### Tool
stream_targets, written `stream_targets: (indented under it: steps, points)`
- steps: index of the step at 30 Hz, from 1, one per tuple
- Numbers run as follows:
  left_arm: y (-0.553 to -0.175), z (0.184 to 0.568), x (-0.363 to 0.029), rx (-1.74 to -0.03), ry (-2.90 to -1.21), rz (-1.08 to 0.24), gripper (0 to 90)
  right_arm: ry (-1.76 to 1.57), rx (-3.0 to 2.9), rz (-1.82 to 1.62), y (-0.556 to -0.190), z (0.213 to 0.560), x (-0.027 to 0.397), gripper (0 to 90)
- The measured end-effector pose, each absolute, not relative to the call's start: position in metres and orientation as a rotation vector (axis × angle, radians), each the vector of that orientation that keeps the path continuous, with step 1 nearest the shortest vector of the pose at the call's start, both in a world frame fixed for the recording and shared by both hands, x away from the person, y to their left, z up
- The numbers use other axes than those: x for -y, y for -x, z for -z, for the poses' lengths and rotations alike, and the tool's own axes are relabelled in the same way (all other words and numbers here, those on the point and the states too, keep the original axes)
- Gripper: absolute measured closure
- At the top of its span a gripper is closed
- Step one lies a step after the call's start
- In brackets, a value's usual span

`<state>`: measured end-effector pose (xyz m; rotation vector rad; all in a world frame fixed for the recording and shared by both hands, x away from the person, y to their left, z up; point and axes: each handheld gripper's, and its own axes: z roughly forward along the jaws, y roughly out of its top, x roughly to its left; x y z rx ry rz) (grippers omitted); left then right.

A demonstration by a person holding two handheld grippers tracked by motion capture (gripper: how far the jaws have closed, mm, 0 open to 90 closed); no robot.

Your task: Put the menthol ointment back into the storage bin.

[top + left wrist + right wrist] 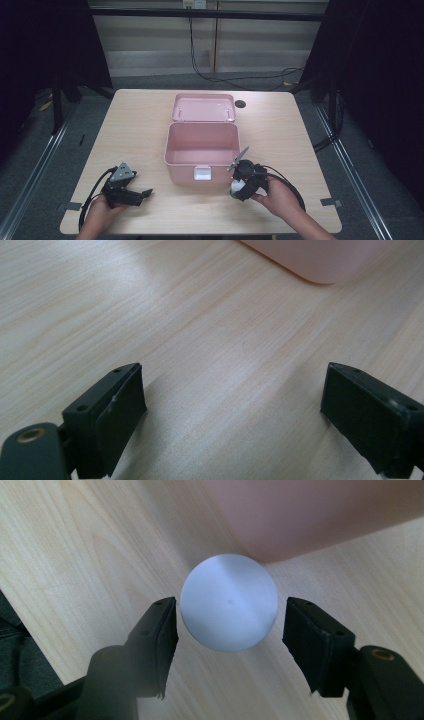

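A white ball [229, 602] lies on the wooden table [280, 130] just off the front right corner of the open pink box [201, 150]. My right gripper [237, 189] points down at the ball, one jaw on each side of it. In the right gripper view the left pad [167, 630] sits almost against the ball. A thin strip of table shows between the ball and the right pad [300, 640]. My left gripper [141, 194] rests low over the table at the front left. Its jaws stand wide apart with nothing between them, over bare wood [230, 390].
The box's lid [204, 107] is folded back flat behind it, and a white latch [202, 173] sits on its front wall. A dark round hole [240, 104] is in the table at the back. Cables trail from both grippers to the front edge.
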<state>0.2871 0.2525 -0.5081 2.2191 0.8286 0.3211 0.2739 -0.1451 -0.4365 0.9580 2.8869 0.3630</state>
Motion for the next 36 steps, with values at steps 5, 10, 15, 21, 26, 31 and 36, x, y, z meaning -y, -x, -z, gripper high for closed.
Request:
stream_targets:
  steps: [5,10,15,21,26,31,36]
  points:
    - [-0.287,0.508,-0.253,-0.825,-2.222,-0.324,10.1,-0.989,-2.908,-0.331,-0.279,0.436,0.14,41.0]
    - [-0.287,0.508,-0.253,-0.826,-2.222,-0.323,10.1,-0.995,-2.913,-0.316,-0.281,0.435,0.136,42.9]
    - [-0.287,0.508,-0.253,-0.825,-2.221,-0.323,10.1,-0.985,-2.904,-0.301,-0.28,0.434,0.133,49.8]
    - [-0.287,0.508,-0.253,-0.825,-2.221,-0.323,10.1,-0.997,-2.912,-0.272,-0.282,0.433,0.132,50.3]
    - [-0.287,0.508,-0.253,-0.825,-2.221,-0.323,10.1,-0.996,-2.909,-0.251,-0.281,0.432,0.131,50.8]
    - [-0.287,0.508,-0.253,-0.825,-2.221,-0.323,10.1,-0.99,-2.929,-0.228,-0.279,0.427,0.13,50.9]
    - [-0.287,0.508,-0.253,-0.825,-2.221,-0.323,10.1,-0.973,-2.945,-0.21,-0.279,0.414,0.134,51.0]
